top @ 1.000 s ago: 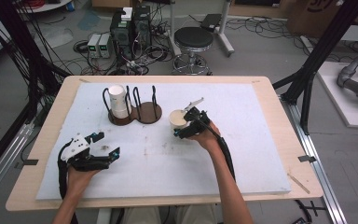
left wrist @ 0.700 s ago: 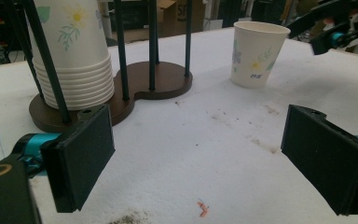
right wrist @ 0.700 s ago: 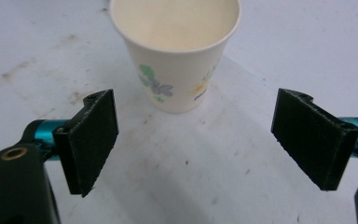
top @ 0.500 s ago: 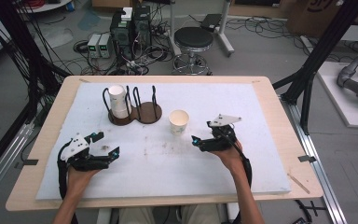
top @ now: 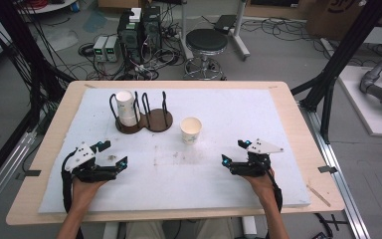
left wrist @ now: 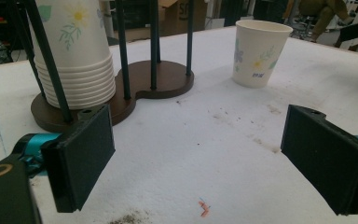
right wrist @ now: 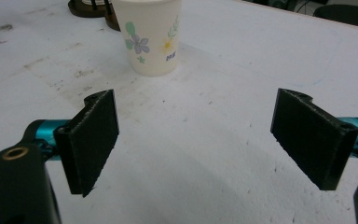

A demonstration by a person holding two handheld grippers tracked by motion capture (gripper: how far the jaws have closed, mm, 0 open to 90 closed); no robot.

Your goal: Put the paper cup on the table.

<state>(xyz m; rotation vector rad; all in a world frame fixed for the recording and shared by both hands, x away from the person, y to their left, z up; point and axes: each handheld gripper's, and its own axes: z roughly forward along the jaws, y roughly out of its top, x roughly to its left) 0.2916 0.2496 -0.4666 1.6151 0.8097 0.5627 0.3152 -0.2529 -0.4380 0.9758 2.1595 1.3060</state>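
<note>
- The single cup (top: 191,130) looks like plain matt paper, cream, with a printed flower pattern on the side (right wrist: 150,37).
- The stack of cups (left wrist: 77,51) on the far left is the same matt paper, same flower print.
- The holder base (left wrist: 135,86) is dark brown wood, smooth with a slight sheen, and its posts (left wrist: 154,44) look like thin dark metal rod.
- The white mat (top: 219,174) is matt and a bit grainy, foam-like, with grubby smudges.
- The table (top: 298,114) edge around it is pale wood, smooth.
- The left gripper (left wrist: 200,158) and right gripper (right wrist: 200,140) have matt black, rough-looking pads and glossy teal metal parts behind them.
</note>
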